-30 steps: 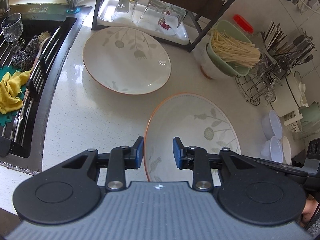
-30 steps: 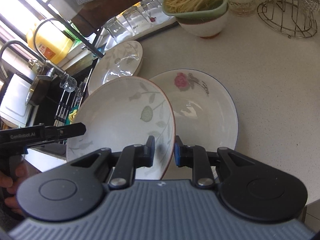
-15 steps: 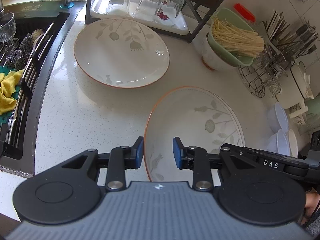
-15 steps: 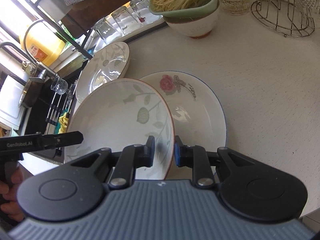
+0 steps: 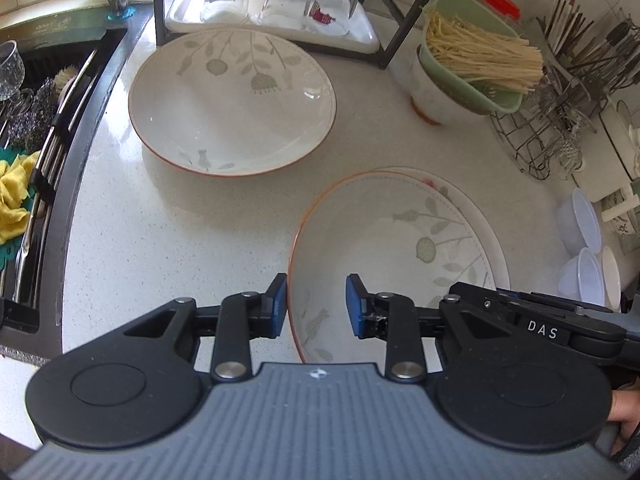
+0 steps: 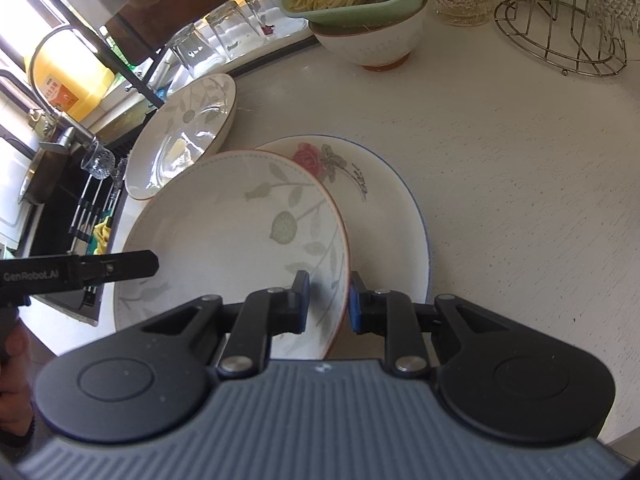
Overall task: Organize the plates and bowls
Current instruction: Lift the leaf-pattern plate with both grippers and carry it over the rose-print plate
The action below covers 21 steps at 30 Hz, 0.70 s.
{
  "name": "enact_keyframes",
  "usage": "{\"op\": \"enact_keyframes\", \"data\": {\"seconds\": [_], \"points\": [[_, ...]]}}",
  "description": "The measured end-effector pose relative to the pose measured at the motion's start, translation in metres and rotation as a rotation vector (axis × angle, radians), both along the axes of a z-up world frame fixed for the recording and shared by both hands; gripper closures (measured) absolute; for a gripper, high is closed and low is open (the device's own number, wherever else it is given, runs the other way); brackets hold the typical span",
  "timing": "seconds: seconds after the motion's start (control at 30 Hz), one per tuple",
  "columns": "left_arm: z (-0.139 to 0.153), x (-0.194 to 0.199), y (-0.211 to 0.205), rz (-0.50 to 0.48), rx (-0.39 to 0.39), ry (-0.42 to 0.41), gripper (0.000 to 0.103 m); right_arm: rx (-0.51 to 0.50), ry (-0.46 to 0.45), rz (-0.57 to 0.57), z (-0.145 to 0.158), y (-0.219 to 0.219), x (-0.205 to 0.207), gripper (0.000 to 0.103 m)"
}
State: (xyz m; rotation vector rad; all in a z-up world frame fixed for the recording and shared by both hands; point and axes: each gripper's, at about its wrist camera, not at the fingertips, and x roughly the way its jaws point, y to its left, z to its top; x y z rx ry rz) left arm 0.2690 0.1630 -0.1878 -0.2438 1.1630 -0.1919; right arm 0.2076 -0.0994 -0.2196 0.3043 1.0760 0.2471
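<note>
sink point(image 5: 60, 128) far left: dark basin with a wire rack, yellow cloth point(image 5: 14, 196), steel scourer and one stemmed glass.

next over, on the speckled white counter point(image 5: 160, 232), leaf plate #1 point(image 5: 232, 100) lies flat, face up. round, shallow, glossy glazed ceramic, orange rim line, grey-green leaf print. it sits just in front of the white tray point(image 5: 276, 24), which holds 3 clear tumblers, mouths down.

centre: leaf plate #2 point(image 6: 240, 240), same pattern, is held between both grippers, tilted, right edge over the rose plate point(image 6: 384, 216). can't tell if the two touch. left gripper point(image 5: 316, 304) has its blue pads either side of the plate's left rim, with a visible gap between rim and right pad; actual pinch not clear from this view. right gripper point(image 6: 328, 300) has its fingers astride the right rim, close to both faces, looks clamped on it.

rose plate lies flat on the counter under plate #2: round, white, blue rim line, one pink rose print.

plate count: 3 (2 leaf, 1 rose).

right of that: a white bowl point(image 6: 372, 44) with a brown foot, and a green plastic tub point(image 5: 476, 64) of pale noodle-like sticks nested in it. then a wire rack point(image 5: 536, 140), and at least 3 translucent plastic cups point(image 5: 584, 248) on their sides at the far right.
</note>
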Motion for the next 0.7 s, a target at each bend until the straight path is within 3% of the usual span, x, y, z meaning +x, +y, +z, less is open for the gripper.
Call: {"op": "enact_keyframes", "data": {"seconds": [0.6, 0.7], "points": [[-0.013, 0.016, -0.036, 0.019, 0.154, 0.043, 0.069, -0.13, -0.058, 0.027, 0.005, -0.003, 0.019, 0.08], [-0.009, 0.017, -0.037, 0.025, 0.158, 0.041, 0.062, -0.138, -0.062, 0.024, 0.007, -0.004, 0.018, 0.08]]}}
